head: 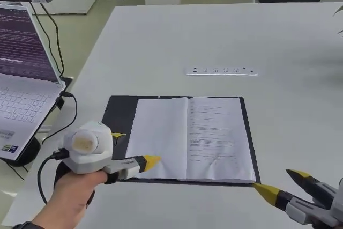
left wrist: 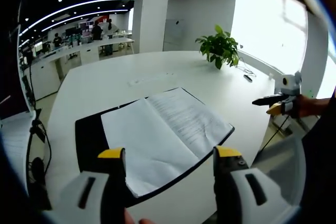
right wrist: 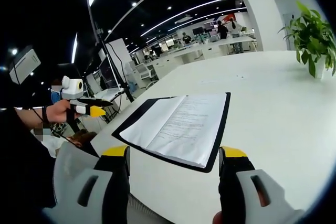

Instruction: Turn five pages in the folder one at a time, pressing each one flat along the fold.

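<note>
Leftmost, an open silver laptop (head: 21, 73) with a purple-tinted screen sat at the edge of the white tabletop (head: 214, 30). Just right of it, the left gripper (head: 135, 148), a white handheld tool with yellow-tipped jaws, hovered at the lower left corner of a flat black folder (head: 119, 113), jaws spread apart and holding nothing; whether a tip touched the paper could not be told. That folder lay open mid-table, near the person, with a blank white left page (head: 161, 132) and a printed right page (head: 220, 132) meeting at the centre fold (head: 187, 132). Farther right, the right gripper (head: 278, 182) hung just off the folder's lower right corner, jaws likewise parted and empty. No page was lifted, so the work appeared to sit between turns, with a fresh page waiting. The next move likely called for the right gripper to nip only the top sheet at that corner, carry it across to the left, then press it flat along the fold.
</note>
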The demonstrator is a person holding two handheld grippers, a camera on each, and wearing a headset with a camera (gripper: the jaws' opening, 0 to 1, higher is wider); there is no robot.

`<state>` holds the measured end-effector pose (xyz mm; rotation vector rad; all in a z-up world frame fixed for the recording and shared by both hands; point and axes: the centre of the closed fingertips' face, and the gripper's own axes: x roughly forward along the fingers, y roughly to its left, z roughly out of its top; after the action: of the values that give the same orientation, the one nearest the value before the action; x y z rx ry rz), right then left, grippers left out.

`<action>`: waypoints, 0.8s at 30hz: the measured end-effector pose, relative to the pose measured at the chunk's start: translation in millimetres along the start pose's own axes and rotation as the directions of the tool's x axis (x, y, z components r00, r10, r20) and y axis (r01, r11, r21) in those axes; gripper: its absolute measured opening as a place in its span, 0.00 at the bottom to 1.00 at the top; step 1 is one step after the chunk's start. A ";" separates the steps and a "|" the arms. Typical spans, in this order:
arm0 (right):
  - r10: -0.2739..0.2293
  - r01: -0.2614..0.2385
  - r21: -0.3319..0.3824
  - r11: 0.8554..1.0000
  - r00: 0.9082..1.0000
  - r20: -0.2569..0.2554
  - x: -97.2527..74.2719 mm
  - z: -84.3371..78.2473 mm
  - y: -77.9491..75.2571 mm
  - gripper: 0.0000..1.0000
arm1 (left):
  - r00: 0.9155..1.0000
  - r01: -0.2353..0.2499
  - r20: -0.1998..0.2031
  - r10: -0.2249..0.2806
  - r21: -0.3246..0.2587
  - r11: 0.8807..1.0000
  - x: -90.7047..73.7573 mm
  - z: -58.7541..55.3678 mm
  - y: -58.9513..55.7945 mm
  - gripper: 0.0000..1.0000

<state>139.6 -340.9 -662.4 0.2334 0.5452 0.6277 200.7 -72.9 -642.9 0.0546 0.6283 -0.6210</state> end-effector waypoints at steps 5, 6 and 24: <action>-0.002 0.002 -0.002 1.000 1.000 -0.001 -1.9 -0.9 -2.7 0.68 | 0.999 0.038 -0.010 -0.038 0.025 0.999 17.9 9.6 -12.5 0.66; -0.002 0.002 -0.001 1.000 1.000 0.000 -2.3 -0.9 -3.4 0.68 | 0.999 0.043 -0.014 -0.042 0.033 0.999 20.7 10.9 -14.3 0.66; 0.057 -0.058 -0.014 0.998 0.998 -0.024 -7.7 -3.8 6.2 0.72 | 0.982 0.164 -0.108 -0.154 0.089 0.982 75.2 8.1 -67.9 0.64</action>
<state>129.2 -340.5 -660.2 0.2293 0.5578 0.6907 214.8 -169.9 -669.7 0.1289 0.7039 -0.8074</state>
